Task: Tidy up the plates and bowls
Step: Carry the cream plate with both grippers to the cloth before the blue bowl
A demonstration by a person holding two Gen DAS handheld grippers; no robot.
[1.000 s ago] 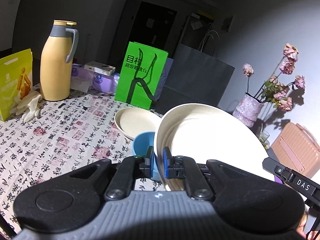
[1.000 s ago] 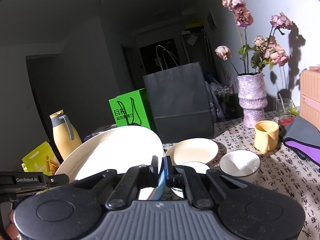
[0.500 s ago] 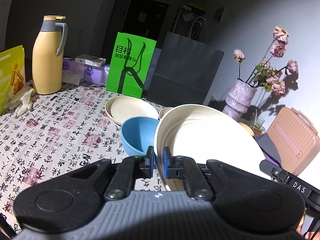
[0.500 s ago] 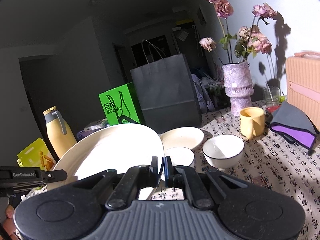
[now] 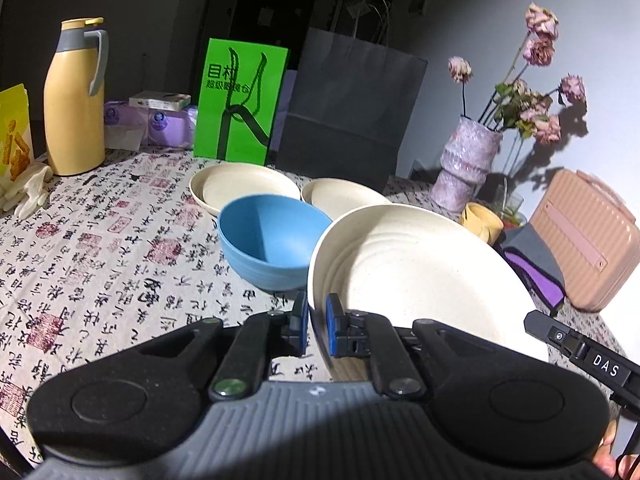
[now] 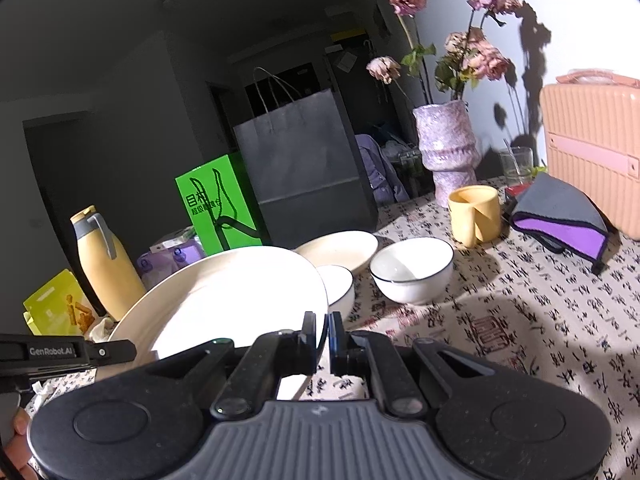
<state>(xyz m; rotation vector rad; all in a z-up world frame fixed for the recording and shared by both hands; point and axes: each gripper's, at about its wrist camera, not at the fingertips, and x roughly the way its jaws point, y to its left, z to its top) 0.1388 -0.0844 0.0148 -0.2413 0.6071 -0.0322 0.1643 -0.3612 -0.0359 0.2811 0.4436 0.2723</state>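
Between my two claws hangs the big cream plate (image 5: pixel 416 276), tilted and held off the tablecloth (image 5: pixel 100 248): my left gripper (image 5: pixel 317 322) is clenched on its near left rim, and my right gripper (image 6: pixel 322 334) is clamped on the opposite edge. Just past the plate's left side sits the blue bowl (image 5: pixel 272 240) on the cloth, and behind that two shallow cream dishes lie side by side, one (image 5: pixel 244 186) nearer the green bag (image 5: pixel 240 100), the other (image 5: pixel 344 198) in front of the dark paper bag (image 5: pixel 348 108). From my right side I see a white bowl with a dark rim (image 6: pixel 412 270), and a second white bowl (image 6: pixel 338 284) half hidden behind the plate's edge. Beyond them stands the yellow mug (image 6: pixel 474 214), near the purple vase (image 6: pixel 446 148) of dried flowers.
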